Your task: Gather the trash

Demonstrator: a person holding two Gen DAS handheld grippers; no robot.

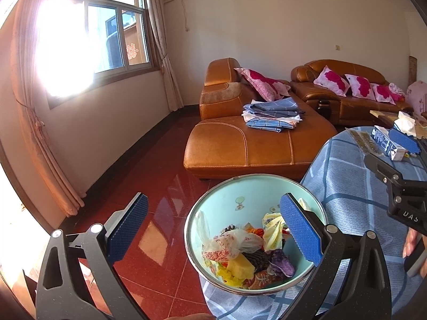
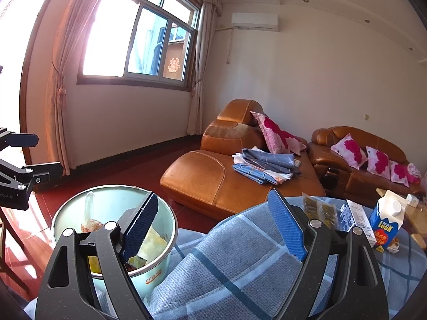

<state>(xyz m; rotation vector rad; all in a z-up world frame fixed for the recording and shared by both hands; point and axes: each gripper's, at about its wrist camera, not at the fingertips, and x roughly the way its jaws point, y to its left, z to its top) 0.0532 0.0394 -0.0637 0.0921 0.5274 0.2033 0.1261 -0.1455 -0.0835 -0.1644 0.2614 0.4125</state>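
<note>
your left gripper (image 1: 213,229) has its blue pads spread wide apart and holds nothing; from its own camera it hangs over the near rim of a pale green bin (image 1: 248,186) that stands at about 5 o'clock, pressed against the edge of a table under a blue checked cloth (image 1: 347,186). the bin already holds wrappers, a crumpled plastic bag (image 1: 229,242) and yellow scraps. your right gripper (image 2: 213,226) is also spread wide and empty, hovering above the cloth with the bin at 8 o'clock in its view.

the trash left to collect sits on the cloth toward 3 o'clock in the right view: a blue and white carton (image 2: 387,221) standing upright, a flat box (image 2: 357,218) just beside it, and a clear packet of dark pieces (image 2: 320,210) lying flat.

risks as i judge them: the carton looks tall and light, so a pad brushing its side could tip it off the far edge. the packet lies flush on the fabric, so closing on it may pinch the cloth too and drag everything. the bin looks perched close to the table edge; a knock from either gripper could topple it and spill the contents onto the red floor (image 1: 149,186)
</note>
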